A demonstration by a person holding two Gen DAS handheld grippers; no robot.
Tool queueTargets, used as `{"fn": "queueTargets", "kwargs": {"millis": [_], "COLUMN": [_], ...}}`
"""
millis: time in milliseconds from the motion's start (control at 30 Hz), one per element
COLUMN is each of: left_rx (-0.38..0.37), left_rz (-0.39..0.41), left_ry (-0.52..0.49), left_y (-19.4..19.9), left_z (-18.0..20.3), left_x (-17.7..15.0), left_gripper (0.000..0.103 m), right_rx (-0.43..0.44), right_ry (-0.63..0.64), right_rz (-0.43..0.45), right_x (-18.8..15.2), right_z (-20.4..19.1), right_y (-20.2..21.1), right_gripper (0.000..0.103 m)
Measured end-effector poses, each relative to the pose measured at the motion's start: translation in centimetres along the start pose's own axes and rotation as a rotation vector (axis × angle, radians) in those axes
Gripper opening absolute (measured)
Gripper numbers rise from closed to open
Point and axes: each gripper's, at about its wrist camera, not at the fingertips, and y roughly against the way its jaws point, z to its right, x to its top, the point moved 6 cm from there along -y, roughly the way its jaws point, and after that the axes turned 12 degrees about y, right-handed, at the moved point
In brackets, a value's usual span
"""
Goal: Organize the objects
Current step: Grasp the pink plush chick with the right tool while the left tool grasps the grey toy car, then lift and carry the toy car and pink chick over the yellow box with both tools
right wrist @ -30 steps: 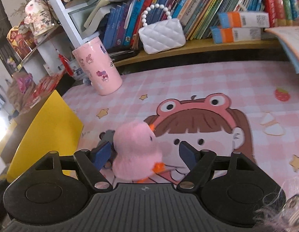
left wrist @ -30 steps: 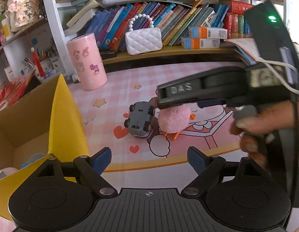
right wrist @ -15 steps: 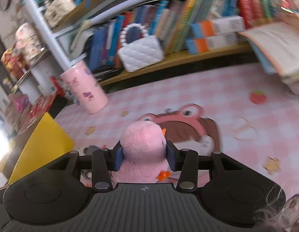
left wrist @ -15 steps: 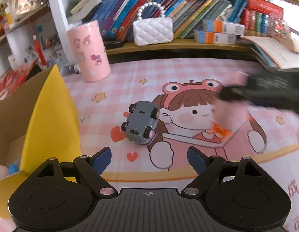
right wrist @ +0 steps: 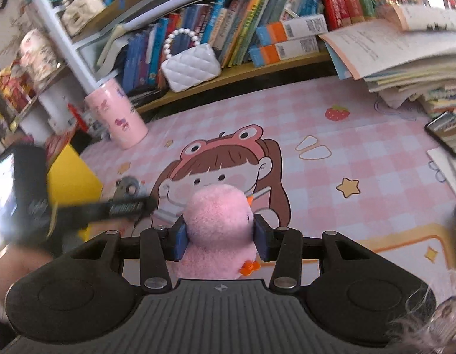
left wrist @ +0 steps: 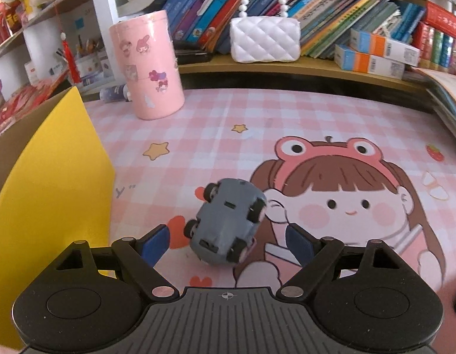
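Note:
A grey toy car (left wrist: 228, 221) lies upside down, wheels up, on the pink cartoon mat (left wrist: 257, 124). My left gripper (left wrist: 228, 243) is open, its blue pads on either side of the car's near end, not touching it. In the right wrist view my right gripper (right wrist: 220, 237) is shut on a pink plush chick (right wrist: 219, 221) with orange feet, held above the mat. The left gripper's body (right wrist: 89, 206) shows blurred at left, over the grey car (right wrist: 127, 185).
A yellow-flapped cardboard box (left wrist: 51, 177) stands at left. A pink sticker-covered canister (left wrist: 146, 65) and a white quilted handbag (left wrist: 264, 39) are at the back by the bookshelf. Stacked open books (right wrist: 404, 59) and a phone (right wrist: 447, 131) lie at right.
My right gripper closed on the pink chick, lifted it off the mat and carried it rightward. My left gripper moved forward and down until the grey car came between its pads.

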Motion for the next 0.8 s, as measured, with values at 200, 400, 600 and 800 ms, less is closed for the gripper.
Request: {"fn": "queueTargets", "kwargs": {"millis": [200,400,600,800], "left_rx": [0.019,-0.02,-0.11,-0.213], "left_rz": [0.018,0.043,0.053,0.044], "left_ry": [0.031,0.014,-0.022,-0.063], "left_y": [-0.7,0.5,4.0,7.9], "left_z": [-0.5,-0.8,-0.6,-0.5], "left_x": [0.2,0.3,-0.6,-2.7], "left_gripper": [0.073,0.048,0.048,0.048], "right_rx": [-0.006,-0.021,-0.035,-0.061], "right_ry": [0.041,0.037,0.045,0.082], "right_rz": [-0.025,-0.026,-0.027,-0.034], "right_x": [-1.3,-1.4,-1.3,-1.7], "right_z": [-1.0,-1.2,-2.0,-3.3], "right_y": [1.0,1.2,1.1,1.3], "right_gripper": [0.042,0.042,0.042,0.042]}}
